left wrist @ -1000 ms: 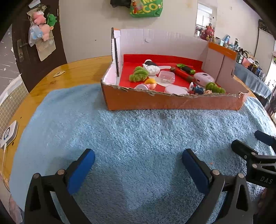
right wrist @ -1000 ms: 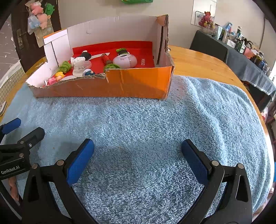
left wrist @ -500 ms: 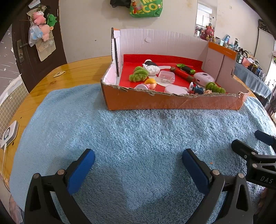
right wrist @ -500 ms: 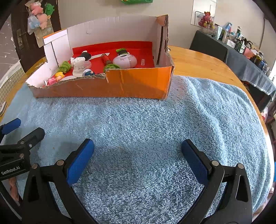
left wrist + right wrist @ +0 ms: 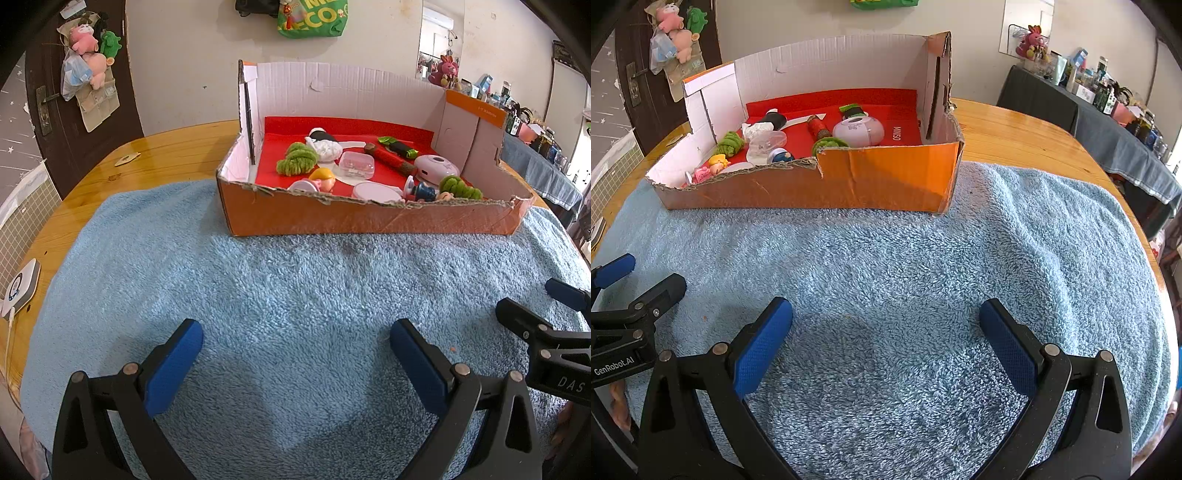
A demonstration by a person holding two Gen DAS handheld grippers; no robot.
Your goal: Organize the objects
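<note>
An orange cardboard box (image 5: pixel 369 221) (image 5: pixel 886 177) with a red floor stands at the far side of a blue towel (image 5: pixel 295 295) (image 5: pixel 905 277). Inside lie several small things: green fuzzy toys (image 5: pixel 297 158), a clear plastic case (image 5: pixel 356 165), a red stick (image 5: pixel 391 158), a white-pink round device (image 5: pixel 436 170) (image 5: pixel 858 131), and small figurines (image 5: pixel 323 179). My left gripper (image 5: pixel 295 350) hovers open over the near towel, empty. My right gripper (image 5: pixel 886 332) is likewise open and empty, and shows at the right edge of the left wrist view.
A round wooden table (image 5: pixel 166 151) (image 5: pixel 1015 129) carries the towel. A white device with a cable (image 5: pixel 20 291) lies at the table's left edge. A dark door (image 5: pixel 55 92) with hanging plush toys stands behind; a cluttered side table (image 5: pixel 1108 122) stands at the right.
</note>
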